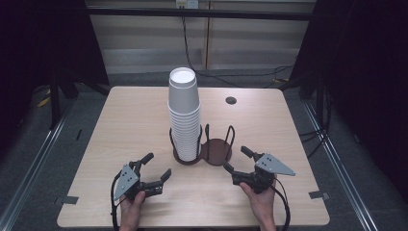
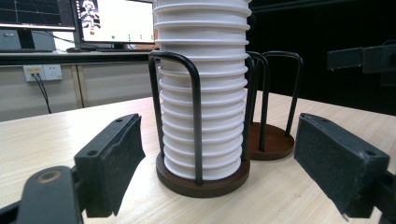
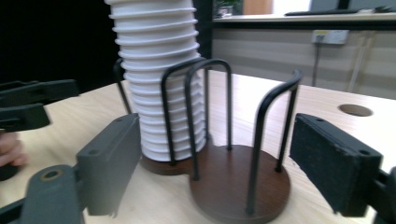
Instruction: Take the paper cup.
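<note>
The stack of white cups [image 1: 184, 115] stands upright in the holder [image 1: 202, 153], bottoms up. Its top is cut off in both gripper views. The left gripper [image 1: 158, 167] and the right gripper [image 1: 235, 160] have wide jaws, holding nothing.

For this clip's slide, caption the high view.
Open left gripper and right gripper flank a two-bay holder, cup stack in one.
</note>
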Demonstrator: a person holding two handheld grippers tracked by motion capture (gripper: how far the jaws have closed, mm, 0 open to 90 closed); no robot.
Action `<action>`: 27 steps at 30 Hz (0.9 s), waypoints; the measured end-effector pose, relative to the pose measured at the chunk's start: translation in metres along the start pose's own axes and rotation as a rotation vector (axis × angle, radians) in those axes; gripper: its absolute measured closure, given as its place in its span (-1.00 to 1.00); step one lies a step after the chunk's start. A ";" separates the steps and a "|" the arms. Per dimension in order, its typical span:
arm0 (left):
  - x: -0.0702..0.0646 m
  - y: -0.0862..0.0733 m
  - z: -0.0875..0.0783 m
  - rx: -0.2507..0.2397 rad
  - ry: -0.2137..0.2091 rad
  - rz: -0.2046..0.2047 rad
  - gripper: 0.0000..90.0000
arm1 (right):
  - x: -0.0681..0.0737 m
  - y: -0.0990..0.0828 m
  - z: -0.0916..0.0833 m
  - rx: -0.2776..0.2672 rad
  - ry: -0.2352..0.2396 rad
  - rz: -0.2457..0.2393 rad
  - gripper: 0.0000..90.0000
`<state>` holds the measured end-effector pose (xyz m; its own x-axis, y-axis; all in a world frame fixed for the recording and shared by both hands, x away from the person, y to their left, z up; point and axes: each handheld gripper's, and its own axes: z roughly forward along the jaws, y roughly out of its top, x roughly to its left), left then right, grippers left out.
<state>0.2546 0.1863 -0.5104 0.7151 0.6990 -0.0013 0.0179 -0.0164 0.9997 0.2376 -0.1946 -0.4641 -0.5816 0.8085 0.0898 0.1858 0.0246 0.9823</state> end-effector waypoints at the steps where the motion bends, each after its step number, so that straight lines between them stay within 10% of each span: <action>1: 0.000 0.000 0.000 0.000 -0.001 0.000 -0.65 | 0.000 0.001 0.000 -0.001 0.007 0.000 -0.57; 27: 0.000 0.000 0.000 0.001 -0.001 0.000 -0.65 | 0.004 0.045 0.020 -0.025 0.115 0.024 -0.58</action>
<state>0.2545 0.1863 -0.5104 0.7156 0.6985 -0.0011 0.0182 -0.0171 0.9997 0.2596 -0.1782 -0.4230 -0.6643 0.7361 0.1298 0.1818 -0.0093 0.9833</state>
